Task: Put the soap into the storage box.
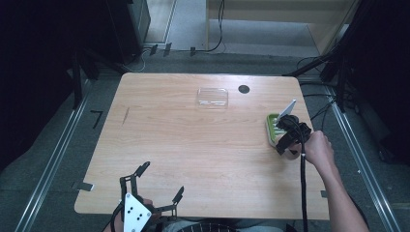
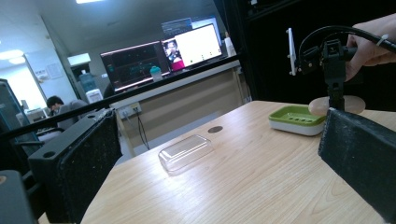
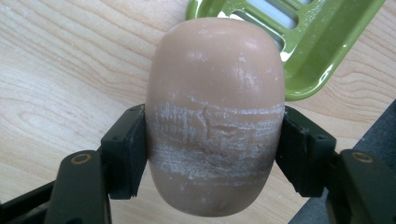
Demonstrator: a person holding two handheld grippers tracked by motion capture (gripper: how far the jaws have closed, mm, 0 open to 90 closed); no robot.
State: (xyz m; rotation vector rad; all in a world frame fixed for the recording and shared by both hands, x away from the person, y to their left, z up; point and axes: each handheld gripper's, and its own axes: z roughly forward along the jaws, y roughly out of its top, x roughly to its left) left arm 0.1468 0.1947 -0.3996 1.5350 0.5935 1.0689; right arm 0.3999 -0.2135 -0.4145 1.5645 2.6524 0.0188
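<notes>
My right jaws pressed in on both sides of a tan bar of soap (image 3: 215,121), holding it firmly just above the counter (image 1: 193,145) beside the green soap dish (image 3: 322,51). In the high view my right gripper (image 1: 288,140) sat at the dish's near edge, close to the counter's right side. My left gripper (image 1: 152,191) hung at the near edge of the counter, its jaws spread wide with nothing between them.

I judged the step in hand to be carrying the soap to the dish. The next move called for a short lift over the rim, then a level set-down on the slotted floor before I let the jaws part. The soap looked scuffed and slick, so a tilt could let it slide.

A clear plastic lid (image 1: 212,96) lay well apart, toward the far edge. From above, my gripper covered most of the soap, and whether its underside touched the counter I could not tell.
</notes>
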